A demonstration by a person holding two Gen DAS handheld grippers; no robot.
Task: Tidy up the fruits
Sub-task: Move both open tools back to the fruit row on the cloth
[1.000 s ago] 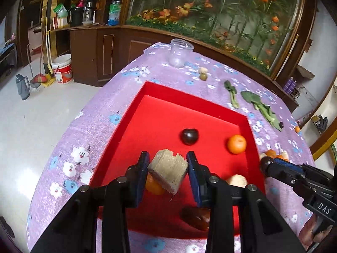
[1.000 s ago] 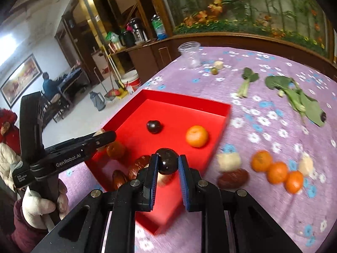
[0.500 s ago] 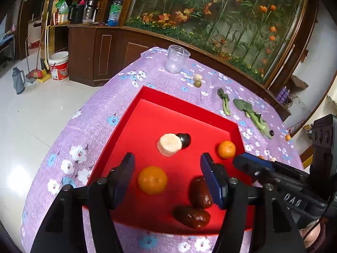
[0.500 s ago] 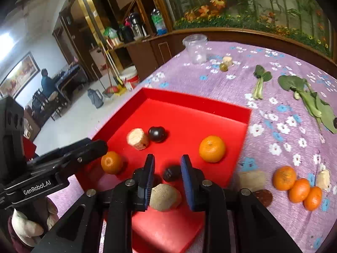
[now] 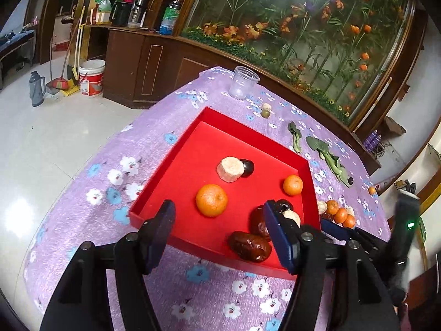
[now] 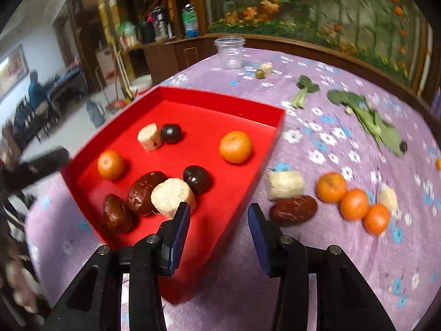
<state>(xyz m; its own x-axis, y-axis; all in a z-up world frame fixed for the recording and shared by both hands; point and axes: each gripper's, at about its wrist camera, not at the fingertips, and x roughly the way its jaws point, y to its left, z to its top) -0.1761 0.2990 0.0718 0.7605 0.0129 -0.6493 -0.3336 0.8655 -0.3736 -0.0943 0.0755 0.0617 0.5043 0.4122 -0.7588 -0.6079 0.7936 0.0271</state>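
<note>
The red tray [image 5: 171, 151] holds two oranges [image 5: 211, 200], two pale chunks [image 5: 230, 169], two dark plums [image 5: 246, 167] and two brown dates [image 5: 249, 245]. My left gripper [image 5: 219, 216] hovers open over the tray's near edge with nothing between its fingers. My right gripper [image 6: 218, 215] hangs over the tray's near right rim [image 6: 248, 193], its jaws opening and empty. Just beyond its left finger lie a pale chunk [image 6: 172, 197] and a dark plum [image 6: 197, 179]. On the cloth to the right lie another pale chunk [image 6: 285, 184], a date [image 6: 293, 209] and three oranges [image 6: 354, 204].
The table wears a purple flowered cloth [image 6: 317, 262]. A clear plastic cup [image 6: 230, 52], a small green fruit [image 6: 259, 73] and leafy greens [image 6: 366, 118] lie farther back. The left gripper's blurred body [image 6: 38, 165] shows at the tray's left. A person sits far off at the left.
My left gripper opened, left its pale chunk in the tray beside a plum, and drew back. My right gripper opened and dropped its dark plum into the tray next to a pale chunk.
</note>
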